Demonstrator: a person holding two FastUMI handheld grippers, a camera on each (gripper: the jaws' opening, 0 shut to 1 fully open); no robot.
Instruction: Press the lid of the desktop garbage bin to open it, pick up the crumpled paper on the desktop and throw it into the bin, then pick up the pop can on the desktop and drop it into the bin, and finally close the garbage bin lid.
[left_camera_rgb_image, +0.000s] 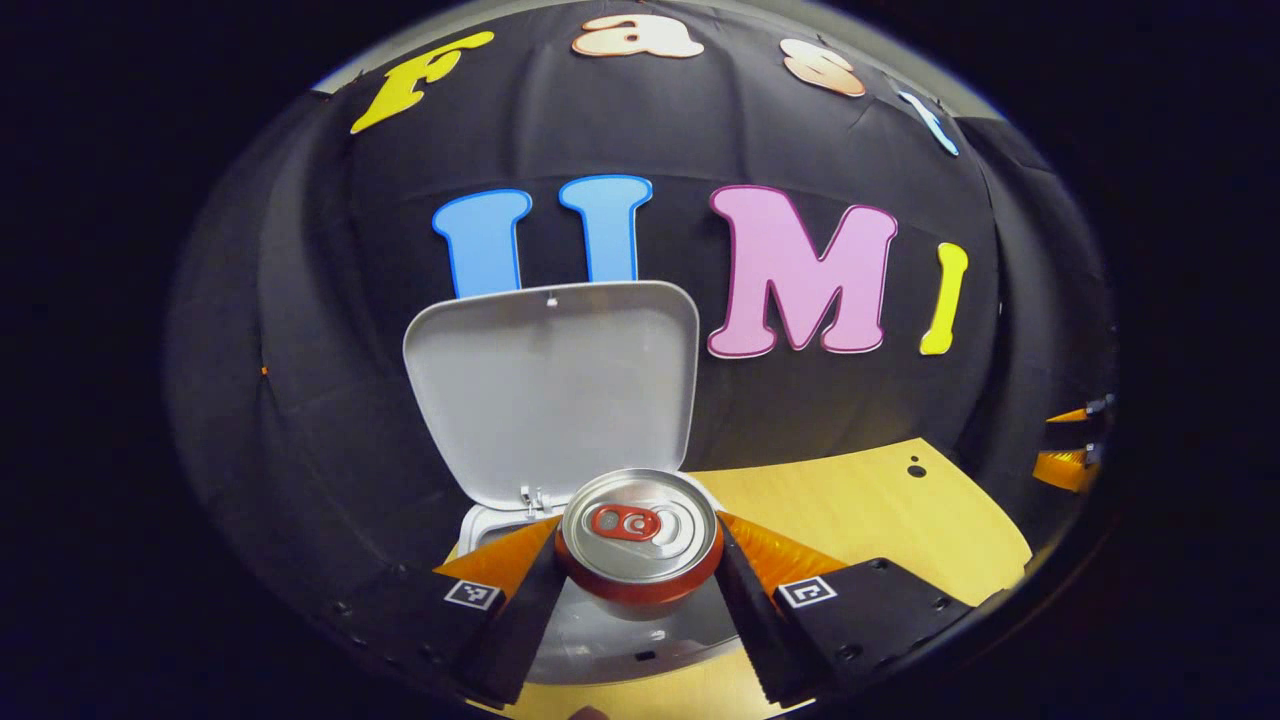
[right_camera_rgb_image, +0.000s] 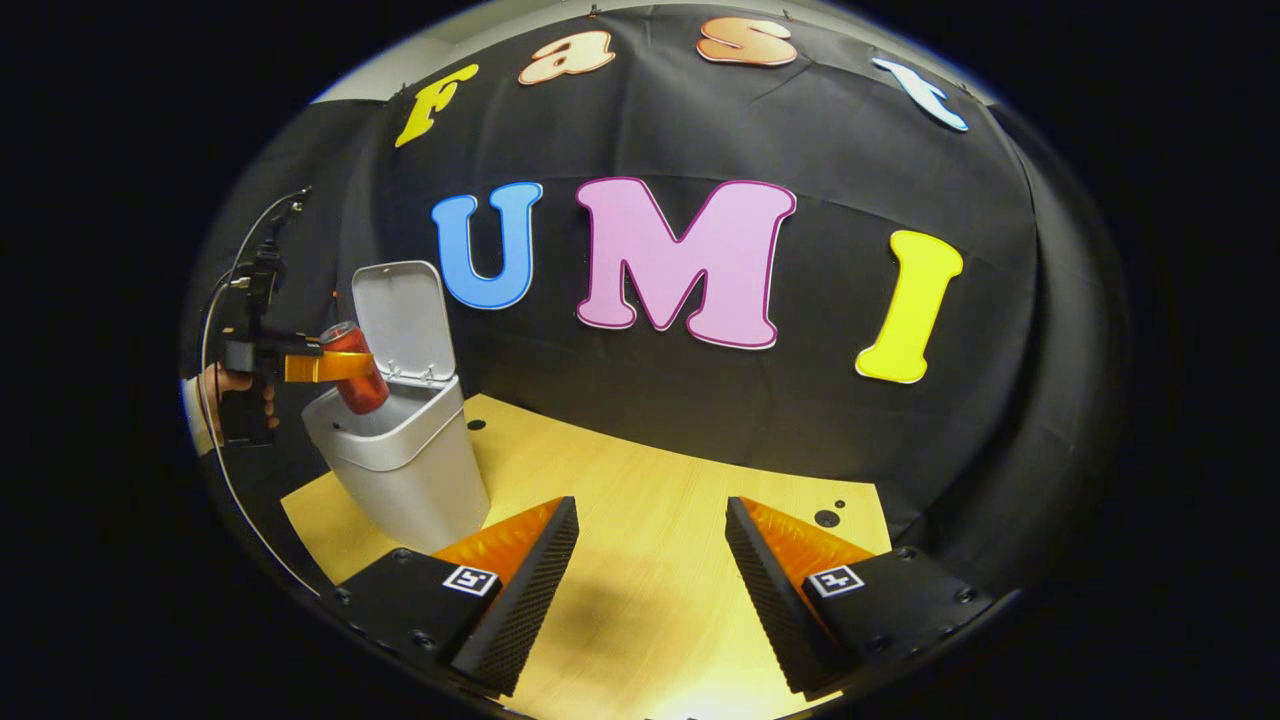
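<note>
Pop can (left_camera_rgb_image: 640, 535) sits clamped between the fingers of my left gripper (left_camera_rgb_image: 638, 590), both pads pressing its sides, its silver top and red tab facing the camera. In my left gripper view I have it held over the open mouth of the garbage bin (left_camera_rgb_image: 480, 528), with the lid (left_camera_rgb_image: 550, 390) standing upright behind it against the booth wall. From my right gripper view I see the same left gripper (right_camera_rgb_image: 335, 367) off to the side, a hand (right_camera_rgb_image: 225, 385) holding it, and the can (right_camera_rgb_image: 355, 370) tilted, its lower end just inside the bin's rim. The bin (right_camera_rgb_image: 410, 470) stands on the wooden surface (right_camera_rgb_image: 640, 500) near its far left corner, lid (right_camera_rgb_image: 400, 320) raised. My right gripper (right_camera_rgb_image: 650, 590) hangs above the bare surface with its jaws spread wide, holding nothing, well apart from the bin.
</note>
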